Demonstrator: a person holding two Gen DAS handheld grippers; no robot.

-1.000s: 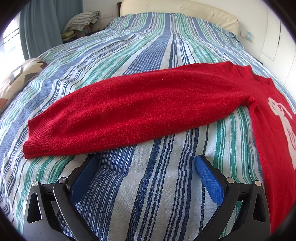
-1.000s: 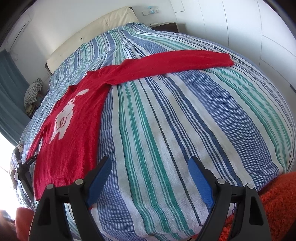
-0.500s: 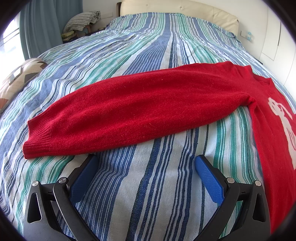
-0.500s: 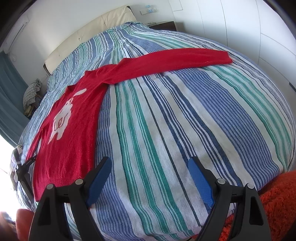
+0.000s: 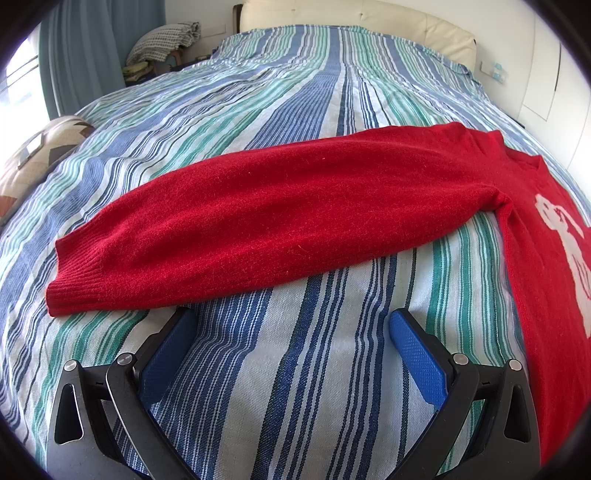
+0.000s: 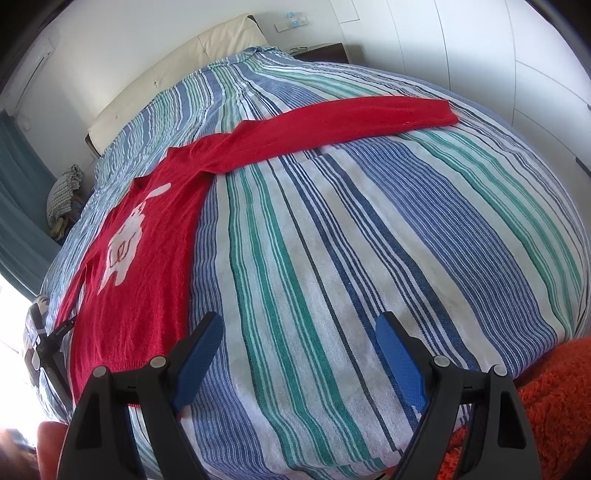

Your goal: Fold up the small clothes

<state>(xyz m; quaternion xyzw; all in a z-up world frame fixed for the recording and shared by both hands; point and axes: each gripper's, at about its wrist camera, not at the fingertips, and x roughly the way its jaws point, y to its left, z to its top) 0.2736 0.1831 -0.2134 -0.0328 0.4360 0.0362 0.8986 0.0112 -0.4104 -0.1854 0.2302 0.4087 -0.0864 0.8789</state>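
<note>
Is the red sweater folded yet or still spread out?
Spread out. The sweater lies flat on the bed, both sleeves stretched sideways, nothing doubled over.

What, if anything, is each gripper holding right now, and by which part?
Nothing is held. The left gripper and right gripper are both open over the striped bedspread, clear of the red sweater.

Striped bedspread (image 5: pixel 303 92), cream headboard (image 5: pixel 354 14), orange rug (image 6: pixel 554 398)

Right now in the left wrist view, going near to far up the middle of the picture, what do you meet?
Open left gripper with blue-padded jaws → bare blue, green and white striped bedspread → outstretched sleeve of the red knit sweater → more striped bedspread → cream padded headboard.
</note>
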